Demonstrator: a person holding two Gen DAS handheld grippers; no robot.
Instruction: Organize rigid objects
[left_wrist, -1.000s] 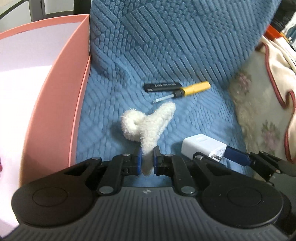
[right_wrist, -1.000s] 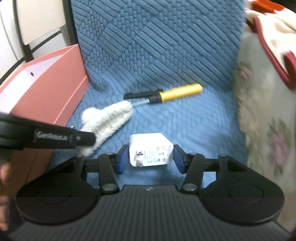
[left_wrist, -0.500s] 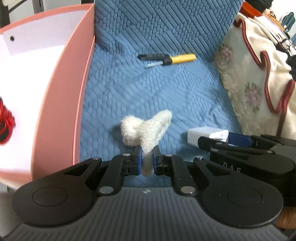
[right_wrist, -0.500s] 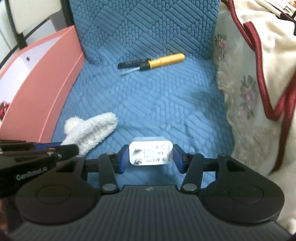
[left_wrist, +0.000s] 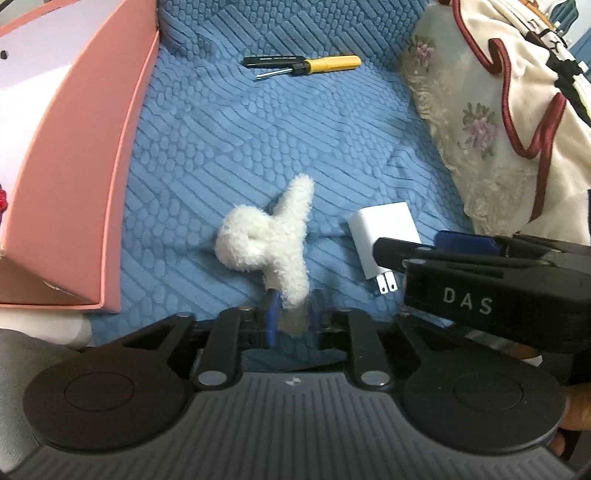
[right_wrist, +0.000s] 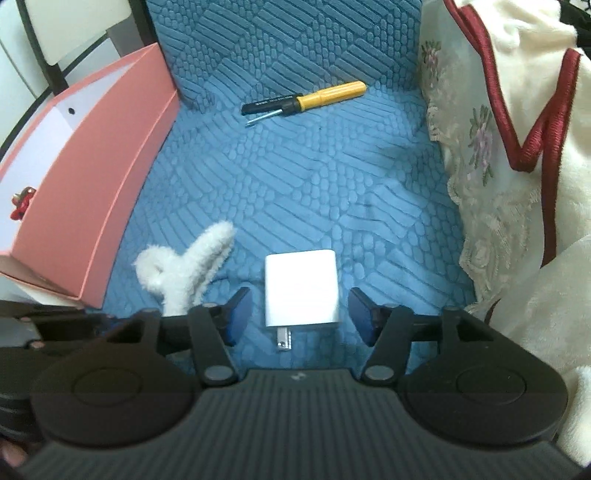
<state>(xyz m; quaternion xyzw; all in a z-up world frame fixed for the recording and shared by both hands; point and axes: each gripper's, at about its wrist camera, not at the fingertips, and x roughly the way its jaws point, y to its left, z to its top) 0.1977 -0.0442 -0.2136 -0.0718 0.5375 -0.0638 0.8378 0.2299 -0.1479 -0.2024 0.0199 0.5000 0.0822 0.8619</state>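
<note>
Both grippers have pulled back from the screwdriver (right_wrist: 304, 100), carrying their loads nearer the pink box (left_wrist: 122, 155), and now both are opening. Left gripper (left_wrist: 290, 319): fingers parting, the fluffy clip (left_wrist: 269, 247) still between them, resting on the blue cushion (left_wrist: 229, 140). Right gripper (right_wrist: 299, 314): fingers apart, clear of the charger (right_wrist: 301, 286), which lies between them. Both look released, short of the box.

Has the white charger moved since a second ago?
Yes. The white charger now lies nearer the viewer on the blue cushion, farther from the yellow screwdriver. The right gripper is opening, its pads clear of it.
</note>
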